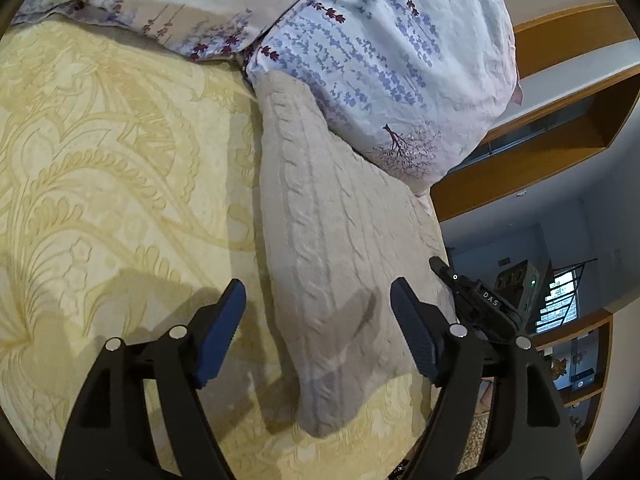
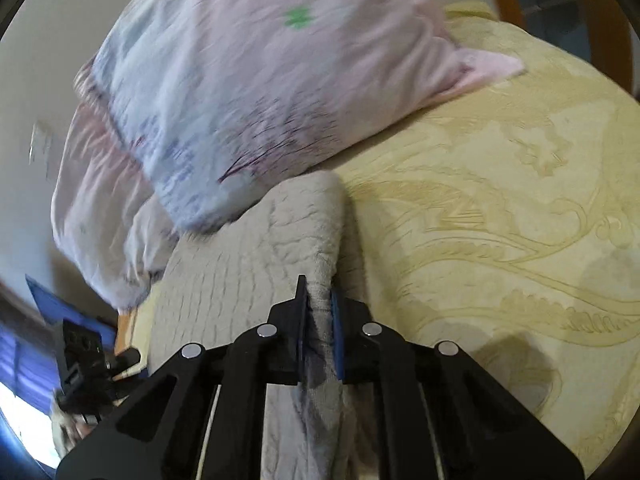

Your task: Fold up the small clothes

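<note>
Right gripper (image 2: 318,312) clenched on cable-knit sweater (image 1: 340,248) edge, left gripper (image 1: 318,300) released above it; one-sided pull risked skewing fold.

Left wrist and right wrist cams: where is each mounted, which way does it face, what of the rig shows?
Left wrist: on the left gripper, looking down along its open jaws at the knit garment on the yellow bedspread; the other gripper shows at right.
Right wrist: on the right gripper, facing the floral pillow, jaws shut on a garment fold.
Shared: garment, bedspread, pillow.
</note>
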`<state>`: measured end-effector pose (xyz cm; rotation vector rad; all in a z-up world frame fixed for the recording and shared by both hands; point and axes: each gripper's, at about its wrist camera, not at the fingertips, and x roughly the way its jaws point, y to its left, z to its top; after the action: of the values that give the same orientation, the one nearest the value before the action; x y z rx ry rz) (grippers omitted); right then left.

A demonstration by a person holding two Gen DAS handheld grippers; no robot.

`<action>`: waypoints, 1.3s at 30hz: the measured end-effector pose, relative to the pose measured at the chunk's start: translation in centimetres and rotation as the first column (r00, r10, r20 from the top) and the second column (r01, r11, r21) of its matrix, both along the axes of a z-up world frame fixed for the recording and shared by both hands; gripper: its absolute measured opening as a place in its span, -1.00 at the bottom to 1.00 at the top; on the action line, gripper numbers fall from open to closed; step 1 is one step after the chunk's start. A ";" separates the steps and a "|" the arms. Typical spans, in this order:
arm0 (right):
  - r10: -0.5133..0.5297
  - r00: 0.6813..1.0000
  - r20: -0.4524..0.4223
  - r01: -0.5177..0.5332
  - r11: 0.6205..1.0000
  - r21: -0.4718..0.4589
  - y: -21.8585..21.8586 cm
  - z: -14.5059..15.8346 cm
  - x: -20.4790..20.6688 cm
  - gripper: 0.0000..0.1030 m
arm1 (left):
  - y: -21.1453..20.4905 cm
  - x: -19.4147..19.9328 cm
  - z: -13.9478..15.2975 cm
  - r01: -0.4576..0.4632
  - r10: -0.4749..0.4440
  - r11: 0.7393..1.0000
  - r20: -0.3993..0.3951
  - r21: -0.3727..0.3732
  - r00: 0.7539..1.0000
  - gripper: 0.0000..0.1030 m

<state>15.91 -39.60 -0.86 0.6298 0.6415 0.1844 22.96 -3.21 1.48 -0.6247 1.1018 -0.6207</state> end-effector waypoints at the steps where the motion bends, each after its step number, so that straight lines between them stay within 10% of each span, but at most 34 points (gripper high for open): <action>1: -0.019 1.000 -0.011 0.019 1.000 0.015 -0.4 -0.4 0.1 -0.82 | -0.1 0.2 -0.1 0.000 0.000 1.000 0.001 0.000 1.000 0.45; 8: -0.017 0.999 -0.036 0.019 0.999 0.032 -1.0 -0.5 -0.4 -0.71 | -1.1 1.4 -0.5 0.010 -0.010 1.000 -0.005 -0.018 1.000 0.46; 10: -0.009 0.999 -0.033 0.011 0.999 0.049 -1.3 0.2 -0.8 0.04 | -1.3 1.7 -0.5 0.009 -0.009 1.000 -0.006 -0.024 1.000 0.51; 12: 0.002 1.000 -0.018 0.000 0.998 0.069 -1.6 0.6 -1.1 0.39 | -1.4 2.0 -0.5 0.003 -0.003 0.999 -0.005 -0.034 1.000 0.53; 27: 0.221 0.967 -0.130 -0.203 0.969 0.138 0.8 -1.2 2.8 0.38 | -3.2 4.1 -1.6 0.034 -0.036 0.998 -0.034 -0.060 0.999 0.52; 39: 0.283 0.954 -0.102 -0.255 0.941 0.224 0.8 -2.3 2.6 -0.30 | -3.9 4.1 -1.8 0.053 -0.057 0.996 -0.045 -0.072 0.997 0.11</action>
<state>18.55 -38.85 -3.18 0.7593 0.8446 0.4738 27.10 -7.16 -0.28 -0.6745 1.1478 -0.6980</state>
